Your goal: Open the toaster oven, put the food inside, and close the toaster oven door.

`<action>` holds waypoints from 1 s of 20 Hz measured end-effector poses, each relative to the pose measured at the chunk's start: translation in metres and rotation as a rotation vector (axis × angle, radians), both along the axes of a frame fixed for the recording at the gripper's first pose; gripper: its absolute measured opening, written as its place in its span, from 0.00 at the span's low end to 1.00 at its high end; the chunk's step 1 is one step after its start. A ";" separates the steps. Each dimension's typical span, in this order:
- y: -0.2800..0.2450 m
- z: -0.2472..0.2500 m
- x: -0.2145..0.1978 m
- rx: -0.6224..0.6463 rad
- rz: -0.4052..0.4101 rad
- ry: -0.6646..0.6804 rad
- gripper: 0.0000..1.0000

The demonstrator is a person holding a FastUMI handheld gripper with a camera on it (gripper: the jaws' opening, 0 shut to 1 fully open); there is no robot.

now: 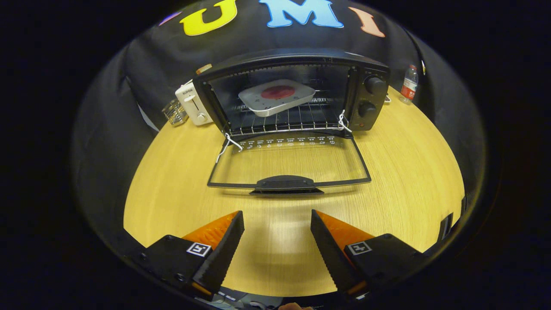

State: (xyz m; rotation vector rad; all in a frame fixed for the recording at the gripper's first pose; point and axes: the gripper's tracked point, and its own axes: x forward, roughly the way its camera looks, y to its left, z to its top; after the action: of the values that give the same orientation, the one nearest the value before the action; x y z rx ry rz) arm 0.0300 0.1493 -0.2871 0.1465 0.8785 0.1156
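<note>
A black toaster oven [297, 92] stands at the far side of the wooden table [400, 181]. Its glass door [289, 165] hangs fully open and lies flat toward me, the black handle [285, 183] at its near edge. Inside, on the wire rack [284, 120], rests a white tray [277, 97] holding a round red piece of food [277, 91]. My gripper [277, 214] is open, its two orange-and-black fingers spread over bare table, well short of the door handle, with nothing between them.
A white toaster [193, 103] and a small clear glass object [174, 112] stand left of the oven. A plastic water bottle [409, 84] stands at the far right. Two knobs [375, 85] sit on the oven's right panel.
</note>
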 end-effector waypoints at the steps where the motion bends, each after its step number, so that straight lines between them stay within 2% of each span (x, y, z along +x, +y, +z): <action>1: -0.005 -0.005 0.002 -0.022 0.004 0.008 0.99; 12: -0.006 -0.048 0.026 -0.081 -0.011 0.112 0.99; 20: -0.004 -0.048 0.029 -0.094 -0.060 0.122 0.99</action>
State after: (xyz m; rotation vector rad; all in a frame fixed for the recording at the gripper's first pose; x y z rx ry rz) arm 0.0592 0.1456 -0.3348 0.0924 0.9986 0.0091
